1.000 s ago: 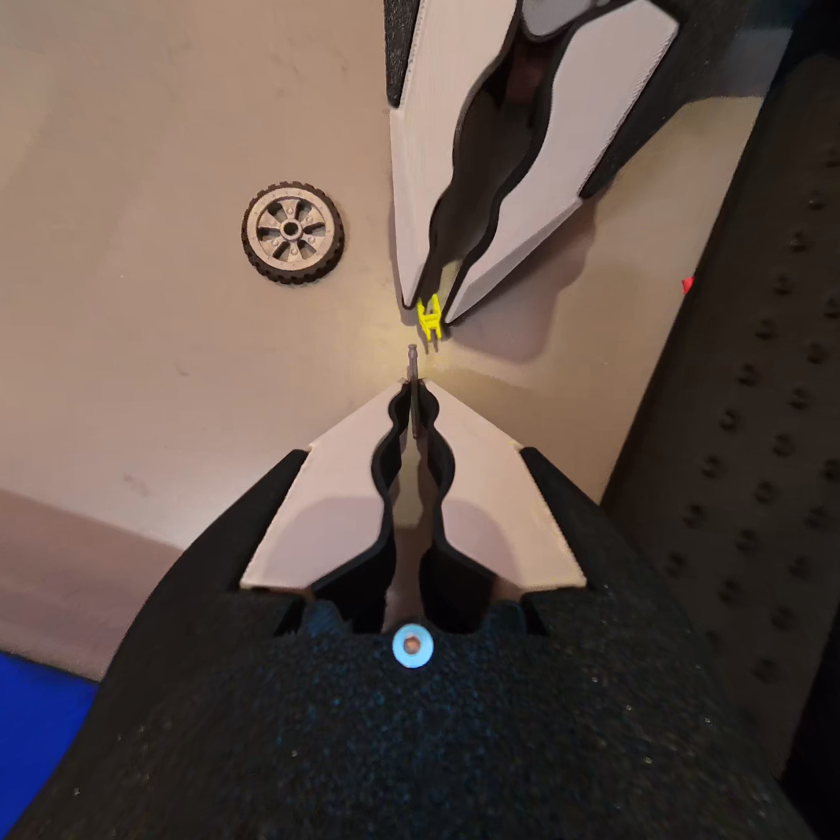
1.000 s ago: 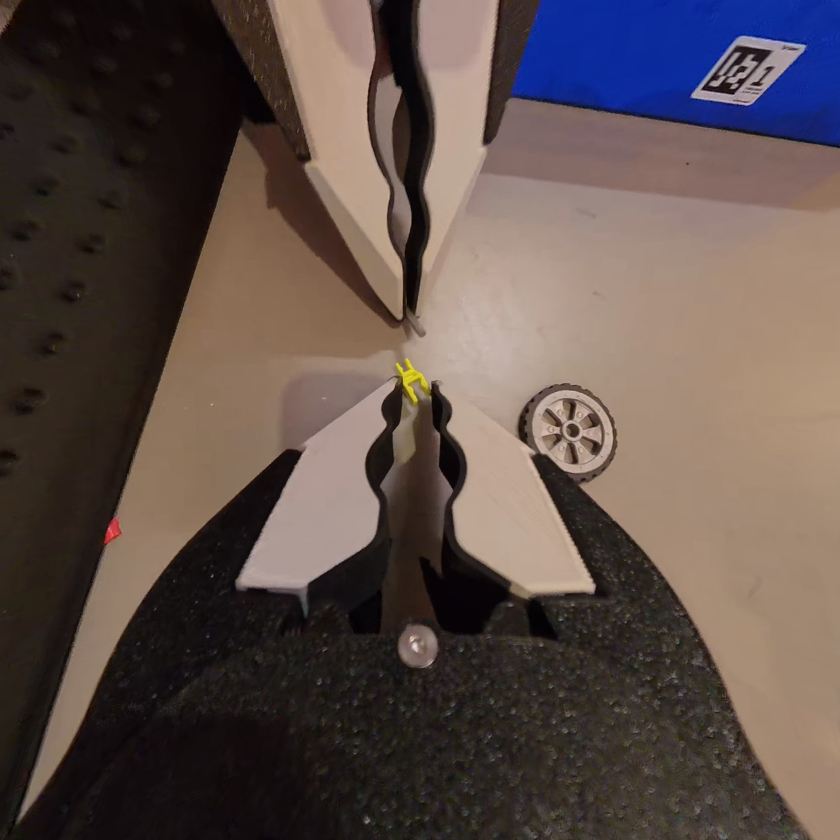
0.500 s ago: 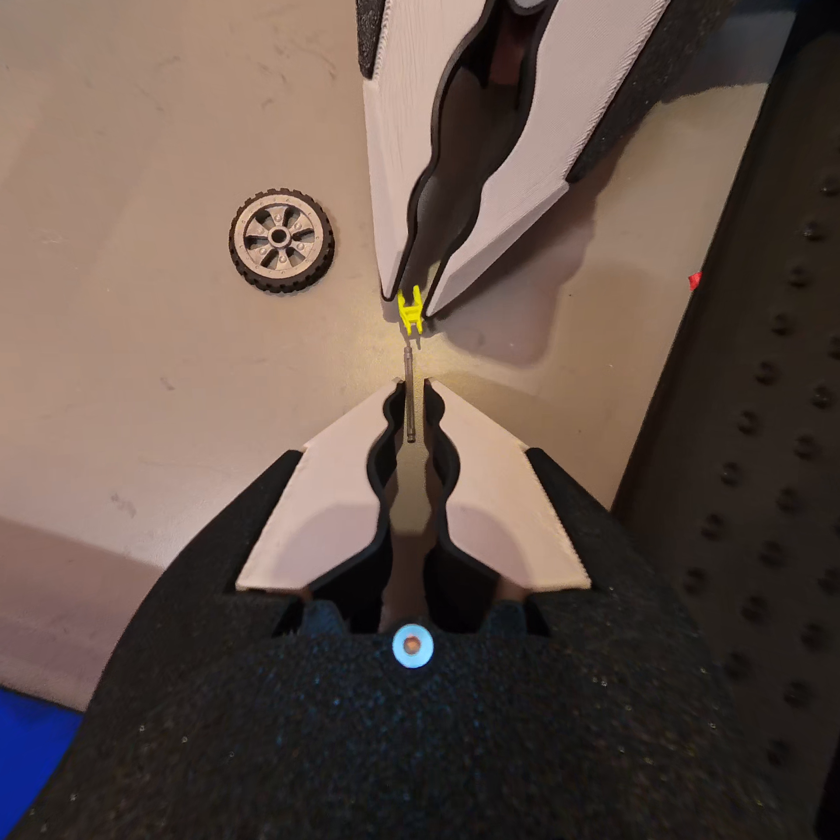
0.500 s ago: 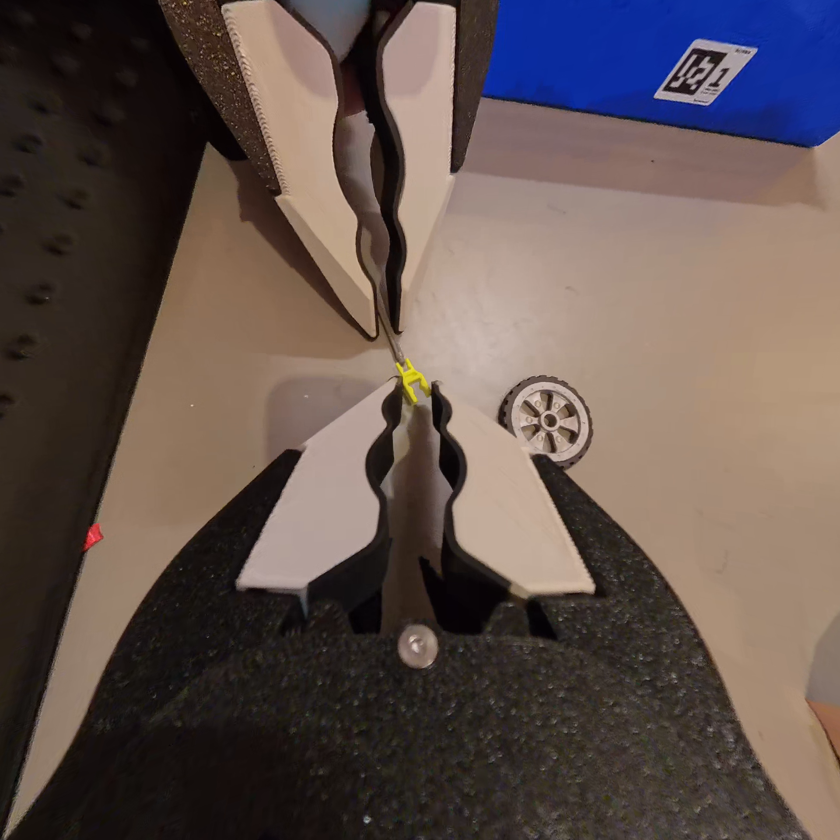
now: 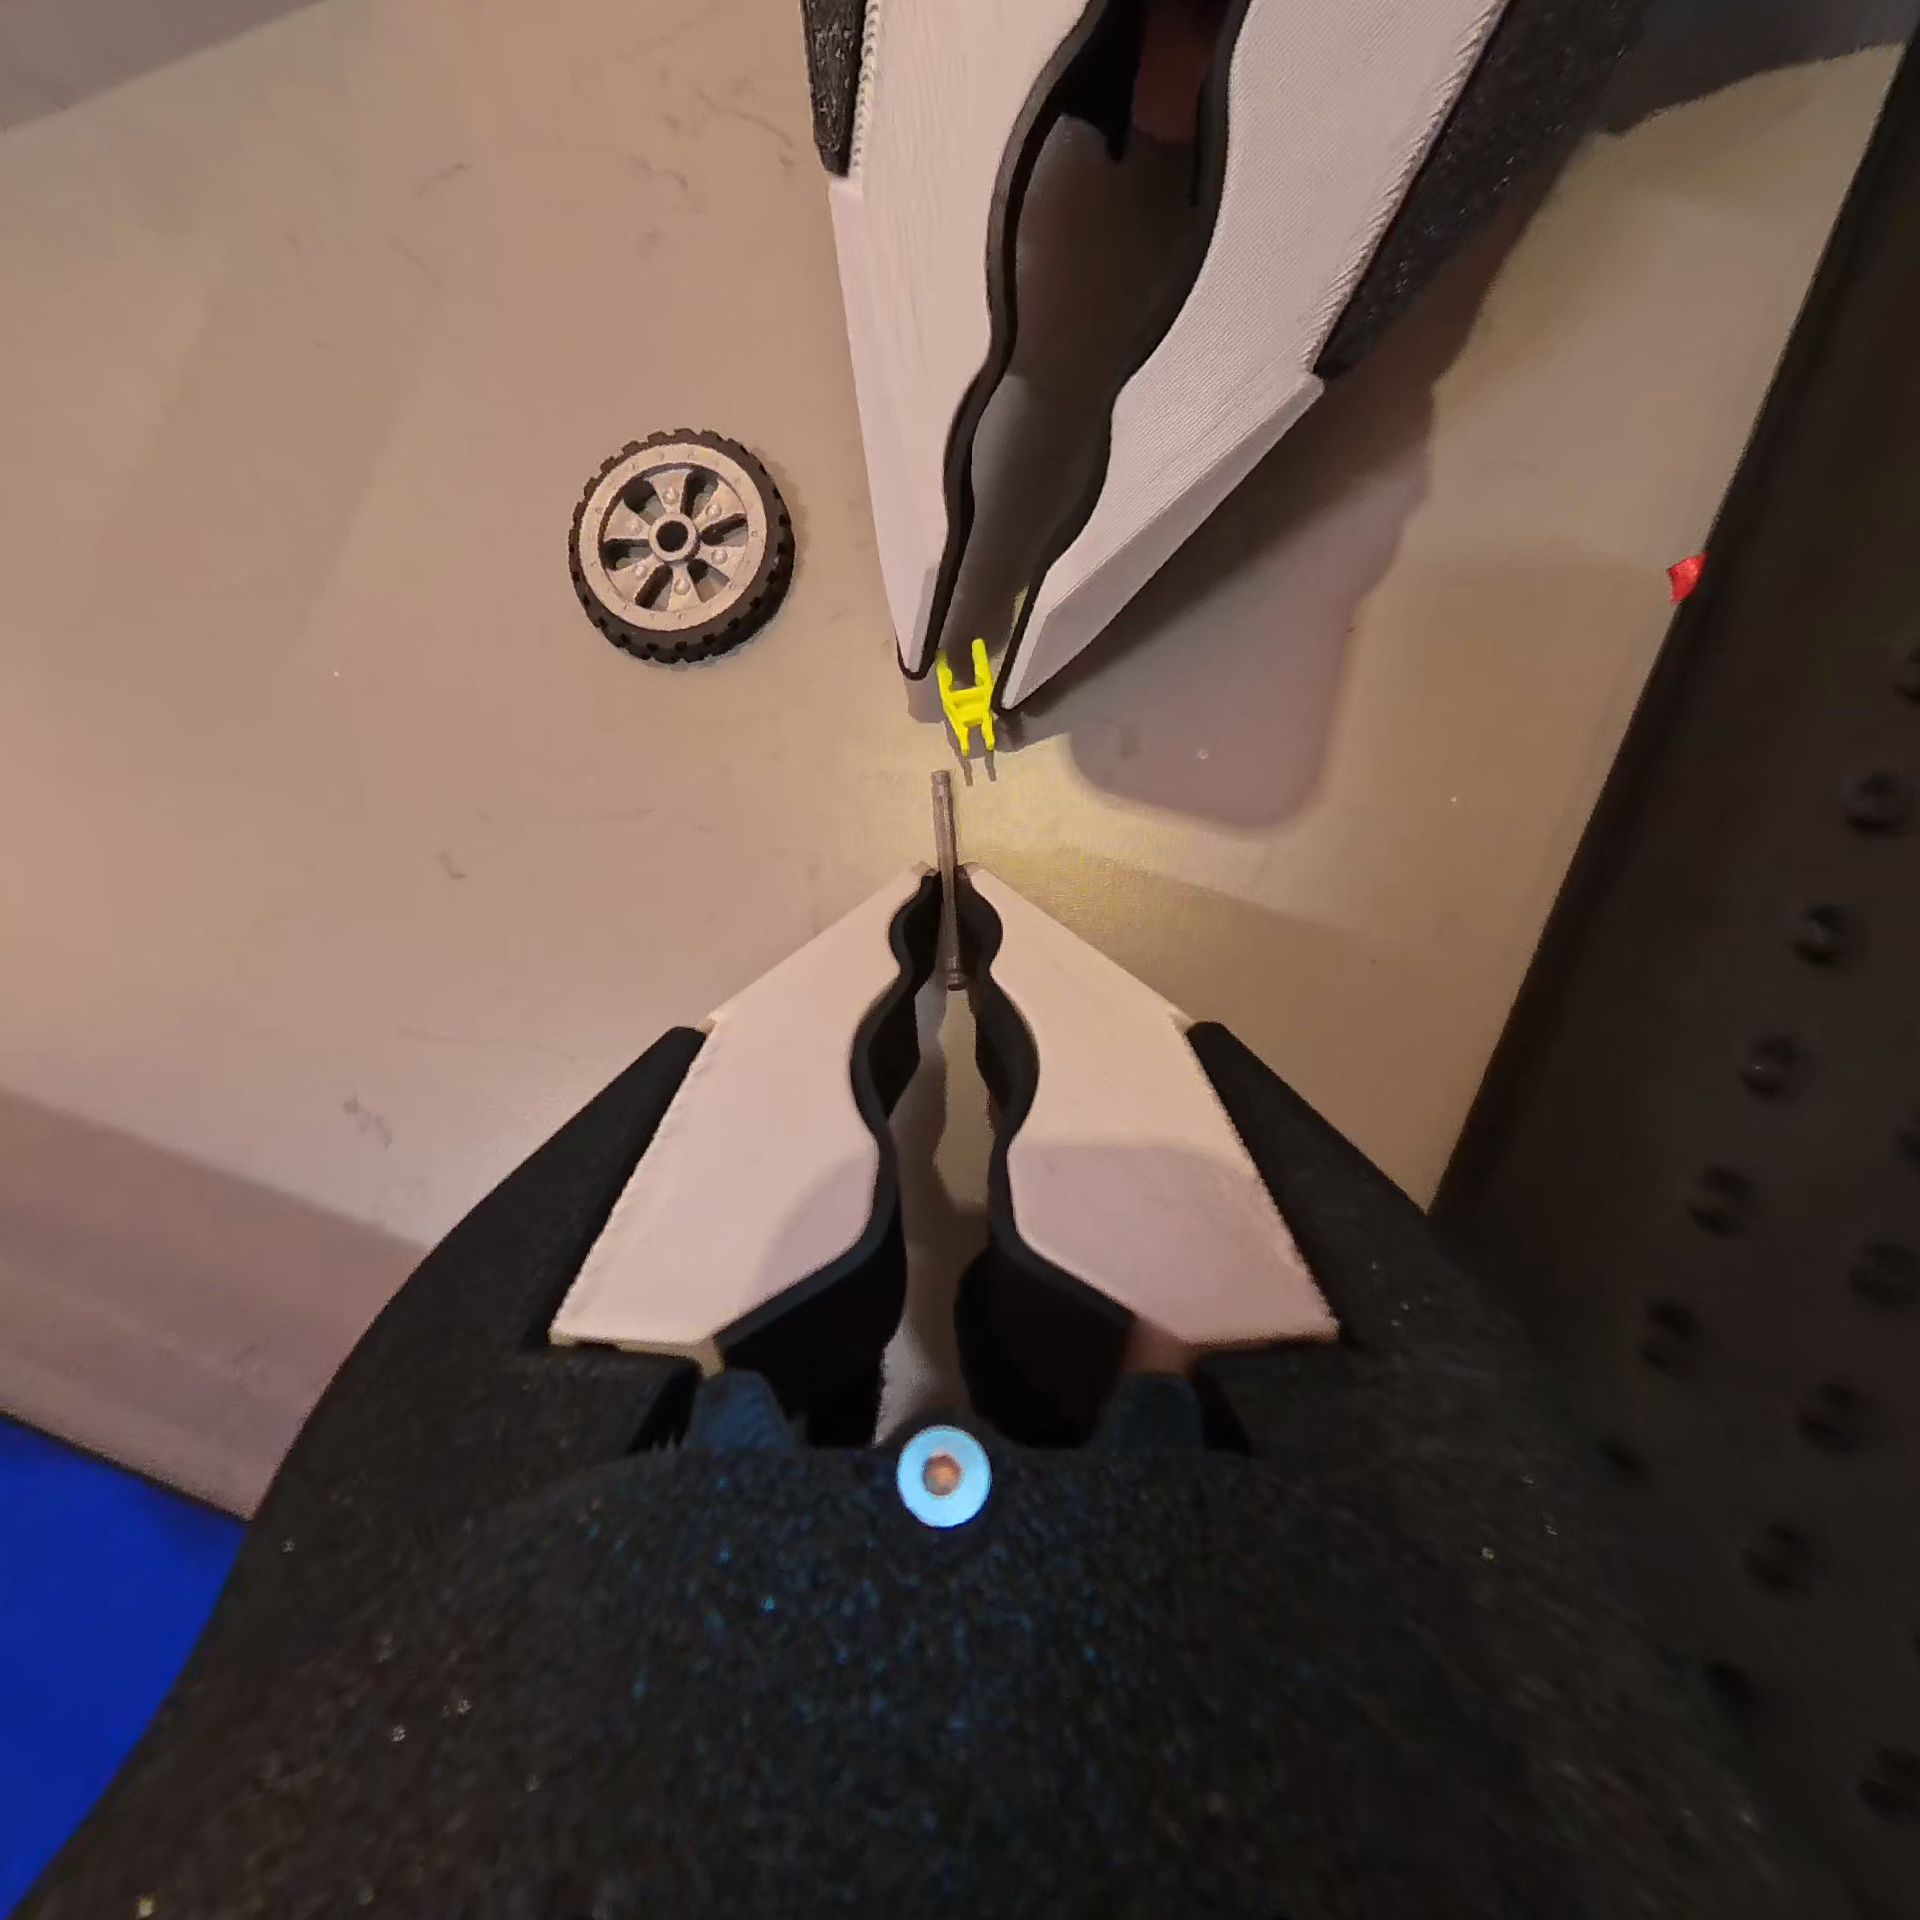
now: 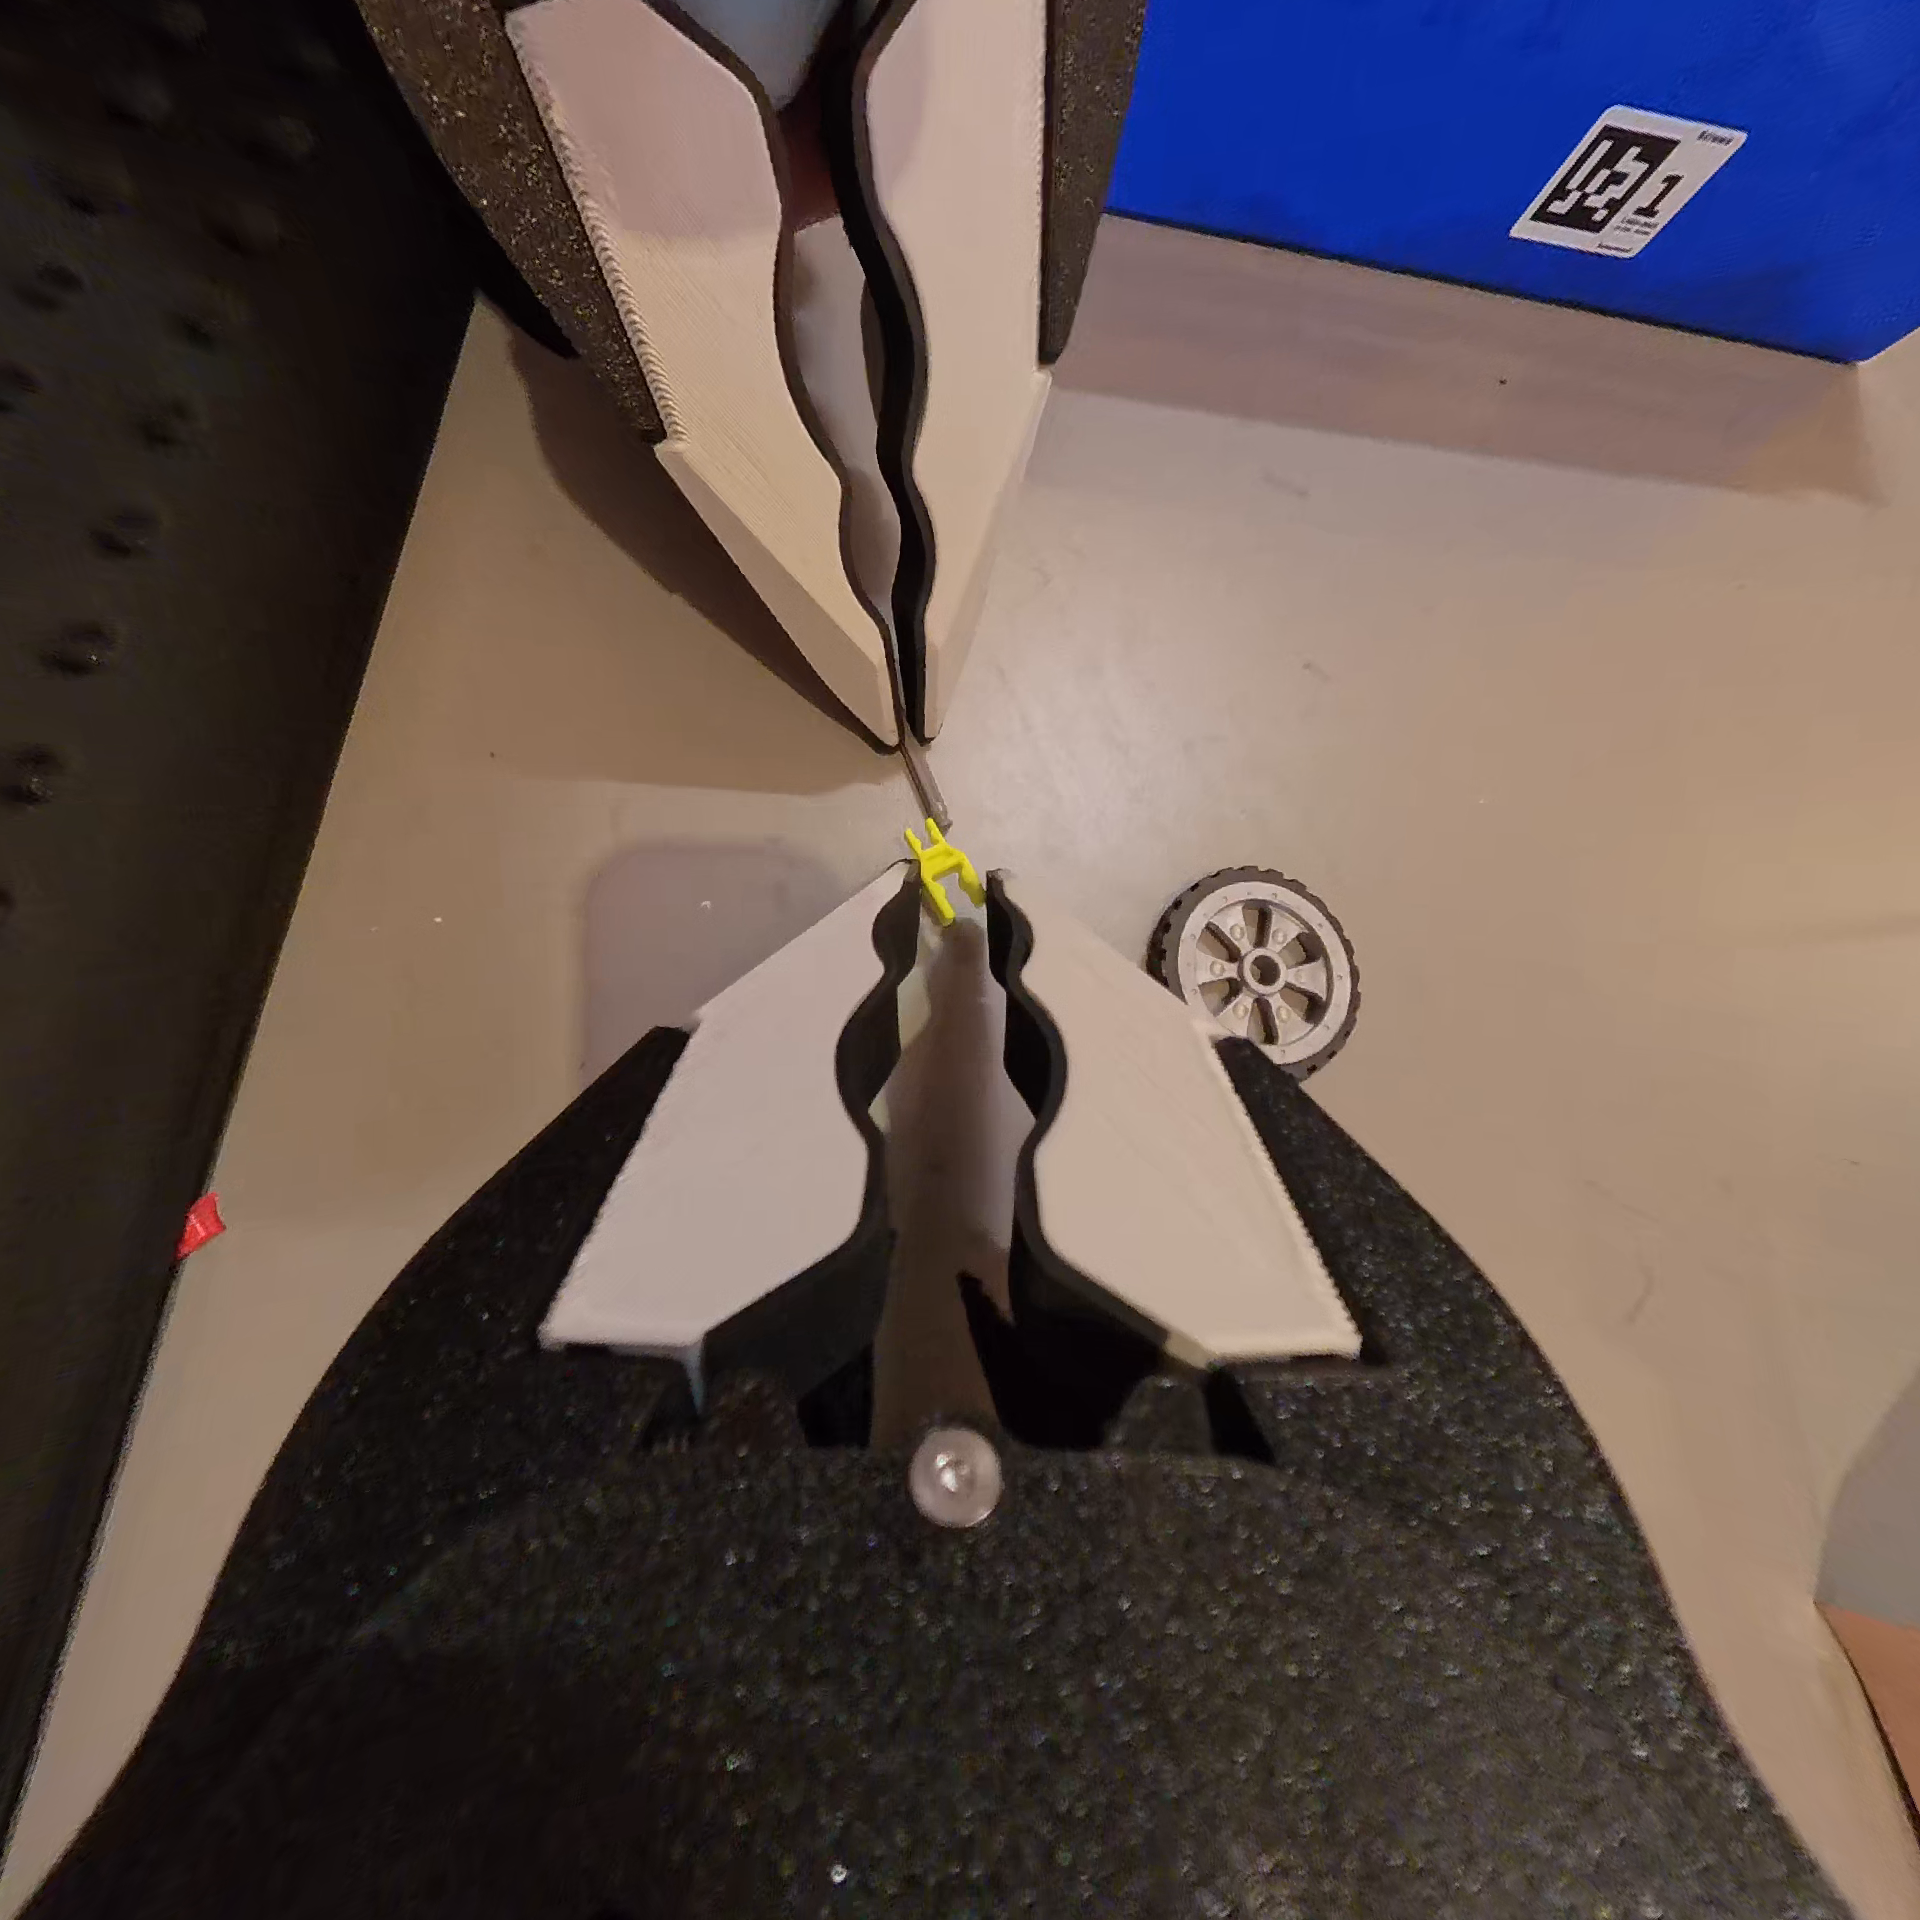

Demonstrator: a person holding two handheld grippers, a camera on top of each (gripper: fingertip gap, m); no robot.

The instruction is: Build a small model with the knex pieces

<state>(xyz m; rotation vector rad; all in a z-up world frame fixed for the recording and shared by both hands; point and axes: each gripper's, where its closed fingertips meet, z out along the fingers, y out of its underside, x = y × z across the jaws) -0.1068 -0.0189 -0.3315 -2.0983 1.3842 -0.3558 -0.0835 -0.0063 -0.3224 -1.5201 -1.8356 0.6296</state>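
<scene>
My left gripper (image 5: 945, 881) is shut on a thin grey metal pin (image 5: 943, 831) that sticks out forward past its fingertips. My right gripper (image 6: 948, 878) is shut on a small yellow clip (image 6: 938, 868) at its fingertips. The two grippers face each other tip to tip just above the beige table (image 5: 312, 831). The pin's free end stands a short gap from the clip (image 5: 968, 698). The right gripper (image 5: 961, 681) shows at the top of the left wrist view. The left gripper (image 6: 909, 738) and its pin (image 6: 925, 784) show at the top of the right wrist view.
A grey toy wheel with a black tyre (image 5: 681, 545) lies flat on the table, beside the right gripper (image 6: 1255, 971). A black studded mat (image 5: 1766, 935) borders one side, with a small red piece (image 5: 1685, 575) at its edge. A blue box (image 6: 1455, 156) bearing a printed tag (image 6: 1626, 182) stands behind. The tips of both grippers are at nearly the same place. The small red piece (image 5: 1685, 575) lies around 12 cm away from my right fingertips. Seen from the right wrist view (image 6: 209, 1219) as well.
The left jaws opened slightly with the pin's tip at the clip, then shut on the pin again farther back, so more pin sticks out. The pin's tip now stands just off the clip.
</scene>
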